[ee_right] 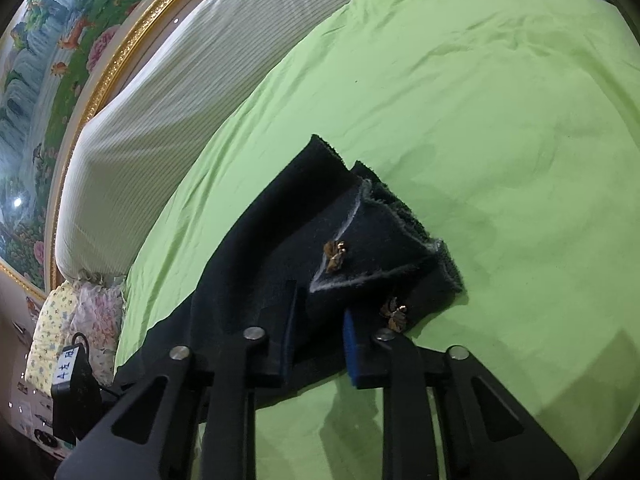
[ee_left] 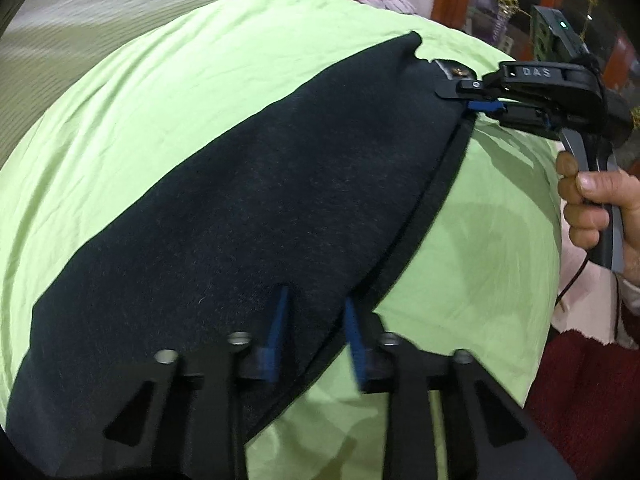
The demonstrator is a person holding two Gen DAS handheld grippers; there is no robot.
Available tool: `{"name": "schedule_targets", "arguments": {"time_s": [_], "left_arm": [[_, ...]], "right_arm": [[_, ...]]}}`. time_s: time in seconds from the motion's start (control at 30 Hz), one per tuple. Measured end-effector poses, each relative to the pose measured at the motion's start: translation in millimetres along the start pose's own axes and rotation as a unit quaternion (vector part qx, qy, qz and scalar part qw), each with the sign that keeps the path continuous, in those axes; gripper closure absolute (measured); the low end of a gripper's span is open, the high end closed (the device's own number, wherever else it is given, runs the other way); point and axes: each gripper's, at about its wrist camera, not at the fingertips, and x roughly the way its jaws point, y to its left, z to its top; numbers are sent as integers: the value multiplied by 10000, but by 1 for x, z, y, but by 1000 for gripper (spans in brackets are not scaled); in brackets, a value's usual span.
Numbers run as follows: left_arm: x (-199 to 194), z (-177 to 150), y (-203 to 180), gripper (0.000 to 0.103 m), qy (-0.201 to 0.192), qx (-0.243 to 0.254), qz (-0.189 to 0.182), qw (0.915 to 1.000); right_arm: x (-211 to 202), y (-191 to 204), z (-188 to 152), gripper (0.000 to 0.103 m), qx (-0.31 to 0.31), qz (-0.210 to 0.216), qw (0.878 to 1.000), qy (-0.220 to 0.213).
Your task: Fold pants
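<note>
The dark pants (ee_left: 248, 208) are spread on the green sheet (ee_left: 120, 128), long axis from 7 to 1 o'clock. Both ends are pinched — left gripper (ee_left: 316, 320) at 6 o'clock, right gripper (ee_left: 482, 98) at 1 o'clock.

pants (ee_left: 240, 184) on bedsheet (ee_left: 140, 92), pillow (ee_right: 192, 80) seemingly behind

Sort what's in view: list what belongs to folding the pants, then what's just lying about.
Job:
- dark pants
- left gripper, pinching the pants' edge
- right gripper, clamped on the cuffs
- green sheet under them

Lying about:
- striped pillow
- floral cloths
- framed painting
</note>
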Motion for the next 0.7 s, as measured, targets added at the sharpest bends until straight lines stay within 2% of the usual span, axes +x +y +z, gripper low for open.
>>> {"name": "schedule_targets", "arguments": {"time_s": [0.07, 0.13, 0.27, 0.4, 0.53, 0.6, 0.63, 0.67, 0.7], "left_arm": [[-2, 0, -2, 95, -21, 52, 24, 10000], [-8, 2, -5, 97, -73, 42, 62, 9999], [-19, 1, -11, 97, -180, 101, -25, 9998], [-5, 3, -16, 96, -32, 120, -51, 9999], [-13, 12, -8, 88, -55, -138, -210, 9997], [-20, 18, -4, 85, -127, -180, -277, 9994], [-25, 21, -3, 78, -147, -211, -382, 9989], [-30, 26, -2, 69, -203, -255, -486, 9983], [-34, 32, 0, 67, -287, -305, -536, 9977]], "right_arm": [[0, 6, 0, 96, -12, 23, 10000, -64], [-7, 9, -1, 96, -101, 29, 9998, -163], [-21, 9, -1, 97, -276, -60, 9992, -292], [-10, -3, -3, 97, -184, -256, 9995, -60], [-17, -6, -5, 93, -104, -225, 9996, -141], [-26, -5, -6, 85, -168, -283, 9992, -220], [-30, -6, -7, 82, -177, -257, 9992, -233], [-33, -7, -8, 69, -177, -241, 9993, -245], [-36, -9, -10, 51, -149, -230, 9992, -274]]}}
